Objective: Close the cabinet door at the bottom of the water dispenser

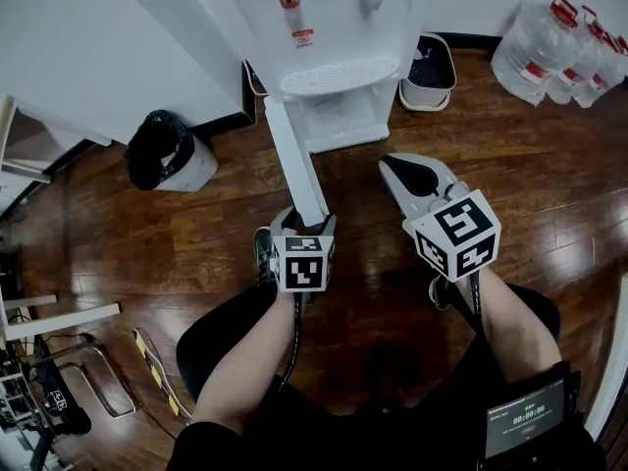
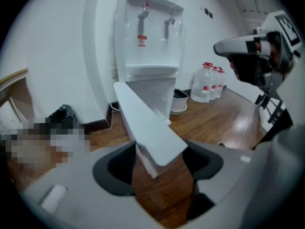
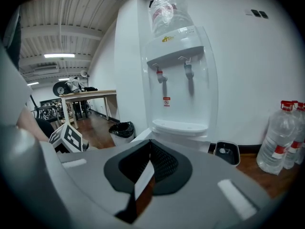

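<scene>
The white water dispenser [image 1: 329, 27] stands against the wall. Its bottom cabinet door [image 1: 294, 155] is swung wide open, and its free edge points toward me. My left gripper [image 1: 302, 226] is at that free edge. In the left gripper view the door's end [image 2: 145, 123] lies between the spread jaws of the left gripper [image 2: 159, 168]; floor shows beside the door, so the pads do not press it. My right gripper [image 1: 407, 170] hovers to the right of the door with its jaws shut on nothing. In its own view the right gripper [image 3: 145, 175] faces the dispenser [image 3: 178, 80].
A bin with a black bag [image 1: 162, 150] sits left of the dispenser. A small white bin [image 1: 429, 72] stands to its right, with several water bottles [image 1: 559, 52] beyond. A desk [image 1: 20, 155] and cables [image 1: 59, 400] are at the far left. My legs and shoes are below the grippers.
</scene>
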### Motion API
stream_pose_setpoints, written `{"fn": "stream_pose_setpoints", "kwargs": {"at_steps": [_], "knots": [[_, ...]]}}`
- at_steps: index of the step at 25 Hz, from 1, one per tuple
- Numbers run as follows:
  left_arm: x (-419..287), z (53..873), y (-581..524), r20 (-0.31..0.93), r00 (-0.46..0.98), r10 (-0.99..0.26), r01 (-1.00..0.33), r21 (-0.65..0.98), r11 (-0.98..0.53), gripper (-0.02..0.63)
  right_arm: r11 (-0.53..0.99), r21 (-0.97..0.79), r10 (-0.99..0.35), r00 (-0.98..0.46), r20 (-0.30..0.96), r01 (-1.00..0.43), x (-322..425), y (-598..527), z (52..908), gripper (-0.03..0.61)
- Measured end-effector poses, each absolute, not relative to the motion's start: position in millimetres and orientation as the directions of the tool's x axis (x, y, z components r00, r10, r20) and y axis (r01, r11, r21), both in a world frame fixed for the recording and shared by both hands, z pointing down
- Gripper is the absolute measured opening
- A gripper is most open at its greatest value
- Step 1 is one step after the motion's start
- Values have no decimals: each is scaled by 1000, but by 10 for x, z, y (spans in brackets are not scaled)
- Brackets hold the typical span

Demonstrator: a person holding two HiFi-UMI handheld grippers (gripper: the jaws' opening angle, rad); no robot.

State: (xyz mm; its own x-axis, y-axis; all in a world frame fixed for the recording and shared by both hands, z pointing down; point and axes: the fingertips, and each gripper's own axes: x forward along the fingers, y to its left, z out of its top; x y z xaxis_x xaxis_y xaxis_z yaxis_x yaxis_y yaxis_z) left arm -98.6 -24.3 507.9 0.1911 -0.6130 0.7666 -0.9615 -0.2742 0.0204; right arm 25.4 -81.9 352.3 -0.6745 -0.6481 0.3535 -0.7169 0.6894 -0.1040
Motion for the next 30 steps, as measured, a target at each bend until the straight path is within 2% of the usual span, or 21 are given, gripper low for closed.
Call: {"fn": "stream_pose_setpoints", "kwargs": {"at_steps": [8, 15, 21, 23, 25, 28, 30], "knots": [[-347, 5103, -311, 769, 360, -528, -829, 4, -559, 331, 696, -126, -607, -673, 422, -707, 174, -844, 3785, 5], [-89, 5117, -564, 733, 456, -505, -801, 90, -592, 327, 677, -143, -585, -645, 492, -722, 277, -904, 4052, 5], [11, 5174, -775, 739, 459, -492, -772, 58, -633, 289, 646, -121, -582, -589, 561, -754, 483, -1028, 4332, 6], [22, 5204, -881, 746, 448, -493, -769, 40, -638, 252, 634, -134, -576, -580, 576, -762, 572, -1122, 4413, 9], [55, 5233, -1023, 746, 451, -491, -776, 56, -628, 245, 619, -157, -560, -573, 598, -769, 669, -1223, 4515, 41], [154, 5223, -1195, 729, 480, -488, -774, 89, -627, 225, 614, -162, -525, -553, 647, -773, 776, -1291, 4685, 208], [208, 5201, -1262, 719, 492, -492, -767, 91, -635, 226, 616, -131, -509, -520, 686, -777, 850, -1283, 4836, 246]]}}
